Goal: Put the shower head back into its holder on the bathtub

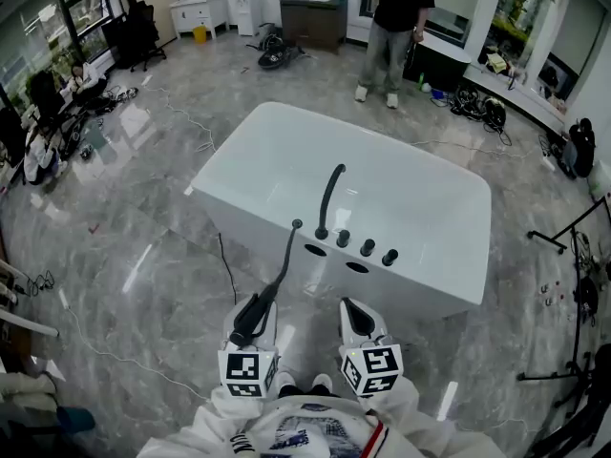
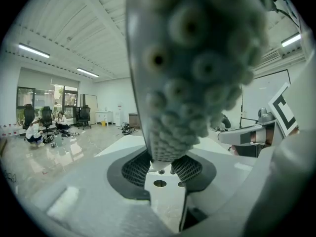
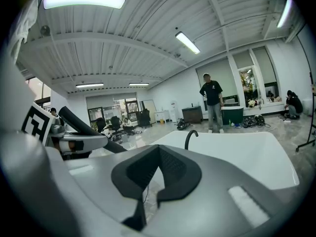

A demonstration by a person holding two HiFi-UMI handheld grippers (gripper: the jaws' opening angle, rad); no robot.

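Bright, even indoor light. Ceiling strip lights (image 3: 83,0) burn out to white in both gripper views. Windows (image 1: 84,10) add daylight at the head view's far edges. The glossy floor (image 1: 124,227) carries pale glare streaks. White bathtub (image 1: 420,208) near overexposed, shadows soft and faint. Gripper views bend hard at the rim, with black corners. Shower head (image 2: 197,58) fills the left gripper view, too close and blurred; the room behind is sharper.
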